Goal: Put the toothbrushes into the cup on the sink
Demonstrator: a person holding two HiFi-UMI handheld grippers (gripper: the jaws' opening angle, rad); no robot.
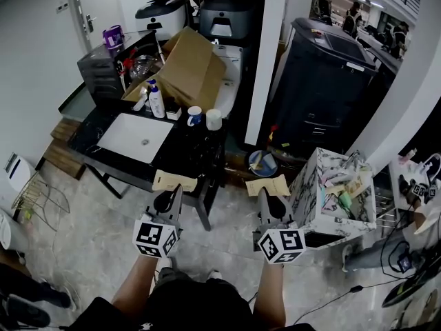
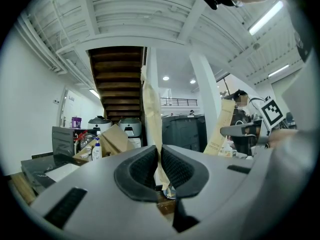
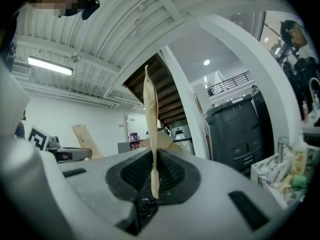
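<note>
both left tongs [image 2: 160, 155] and right tongs [image 3: 153, 160] clamp paper toothbrush packets [image 1: 173, 181]; a cardboard box [image 1: 189, 71] leans behind the cups [image 1: 214, 119].

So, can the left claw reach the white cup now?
Likely yes, after a step closer: the counter before the white cup looks bare, and nothing stands between it and the left claw.

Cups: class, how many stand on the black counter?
2. A blue-and-white cup and a plain white cup stand side by side right of the white sink; the cardboard box may hide more.
</note>
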